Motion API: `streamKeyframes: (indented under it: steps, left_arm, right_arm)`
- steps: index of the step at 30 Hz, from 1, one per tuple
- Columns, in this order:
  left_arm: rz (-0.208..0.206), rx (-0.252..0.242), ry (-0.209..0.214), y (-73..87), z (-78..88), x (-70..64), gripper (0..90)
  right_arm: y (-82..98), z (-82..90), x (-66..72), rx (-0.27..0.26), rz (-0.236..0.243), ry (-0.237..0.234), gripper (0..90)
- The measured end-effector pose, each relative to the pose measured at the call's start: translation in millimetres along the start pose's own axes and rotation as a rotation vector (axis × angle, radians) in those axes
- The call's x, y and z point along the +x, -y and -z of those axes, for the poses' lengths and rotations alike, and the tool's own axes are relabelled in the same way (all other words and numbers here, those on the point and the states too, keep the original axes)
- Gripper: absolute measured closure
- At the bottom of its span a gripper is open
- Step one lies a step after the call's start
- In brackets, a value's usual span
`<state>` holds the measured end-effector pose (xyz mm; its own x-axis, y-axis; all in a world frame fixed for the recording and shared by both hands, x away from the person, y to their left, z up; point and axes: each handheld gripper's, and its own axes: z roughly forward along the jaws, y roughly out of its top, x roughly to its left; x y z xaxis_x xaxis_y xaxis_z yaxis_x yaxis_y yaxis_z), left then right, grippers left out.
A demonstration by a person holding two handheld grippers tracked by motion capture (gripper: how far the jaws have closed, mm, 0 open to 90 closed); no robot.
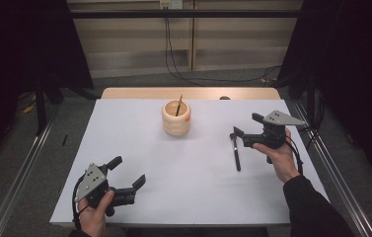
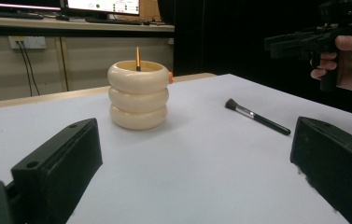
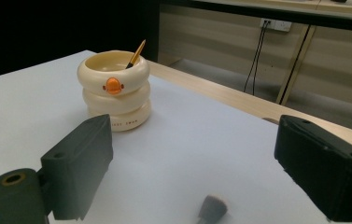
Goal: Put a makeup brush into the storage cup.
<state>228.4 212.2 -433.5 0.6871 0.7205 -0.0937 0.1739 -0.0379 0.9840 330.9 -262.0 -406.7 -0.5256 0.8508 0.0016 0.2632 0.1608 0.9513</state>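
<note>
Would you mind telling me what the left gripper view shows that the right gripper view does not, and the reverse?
The left gripper view alone shows the whole makeup brush, handle included, with the right gripper above it, jaws apart, and monitors on the far bench. The right gripper view alone shows the orange duck face on the holder and just the bristle tip below its open jaws. Both share the cream ringed holder with its orange-handled brush and the white table.

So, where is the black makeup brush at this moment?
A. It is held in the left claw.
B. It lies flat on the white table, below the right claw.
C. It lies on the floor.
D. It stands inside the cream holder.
B: the makeup brush lies flat on the white table just under the open right claw, apart from the cream holder.
</note>
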Motion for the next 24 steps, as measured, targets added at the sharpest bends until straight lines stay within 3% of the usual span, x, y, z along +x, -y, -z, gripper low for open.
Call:
streamKeyframes:
  steps: [4,10,13,24]
  left_arm:
    - [-0.003,-0.001,-0.001,-0.1,0.4,0.6,2.0]
    - [0.012,-0.007,-0.003,0.2,-0.2,-0.4,2.0]
    - [-0.002,-0.003,-0.007,-0.1,0.2,0.9,2.0]
    - [-0.004,-0.003,-0.005,-0.1,-0.2,1.1,2.0]
  right_arm:
    - [2.4,-3.7,-1.3,0.035,0.025,0.002,12.4]
    - [5.8,-8.4,-7.0,0.091,0.000,0.018,13.0]
    - [6.9,-11.3,-9.1,0.124,0.001,0.024,15.9]
    - [4.2,-22.8,-16.8,0.202,-0.006,-0.008,27.1]
